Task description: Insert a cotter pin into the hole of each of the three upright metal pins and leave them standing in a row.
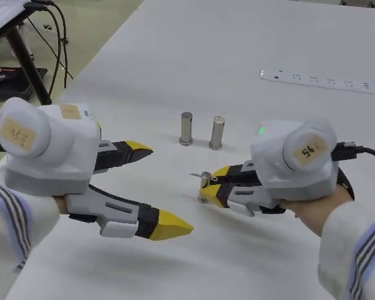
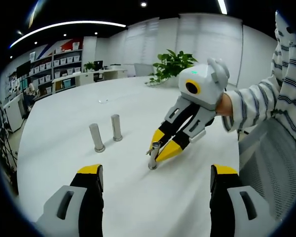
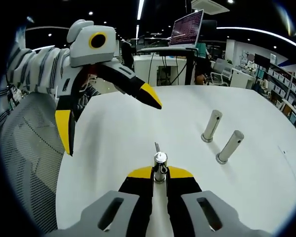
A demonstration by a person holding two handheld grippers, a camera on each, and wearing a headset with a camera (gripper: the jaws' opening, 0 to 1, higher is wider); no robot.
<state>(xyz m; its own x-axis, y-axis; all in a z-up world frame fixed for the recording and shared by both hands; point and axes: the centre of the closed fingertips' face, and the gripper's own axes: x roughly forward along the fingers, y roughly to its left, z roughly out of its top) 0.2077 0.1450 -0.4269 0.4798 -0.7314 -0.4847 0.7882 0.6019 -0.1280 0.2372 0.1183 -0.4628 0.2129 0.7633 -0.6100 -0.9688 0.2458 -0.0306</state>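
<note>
White office surface (image 1: 175, 50), middle: right gripper (image 1: 214, 186), jaws pinching a thin wire cotter pin (image 1: 195, 175), threads the nearest short steel pin (image 1: 204, 187). This appears to be the first insertion. Two bare steel pins (image 1: 186, 129) stand beyond. Left gripper (image 1: 170, 189) hovers, jaws spread. Next move: seat fully, release without toppling.

Open-plan office imo: long white bench (image 1: 237, 37), storage shelves (image 2: 49, 66), potted plant (image 2: 172, 64), screen (image 3: 187, 28) w/ text, mesh chair (image 3: 24, 148).
</note>
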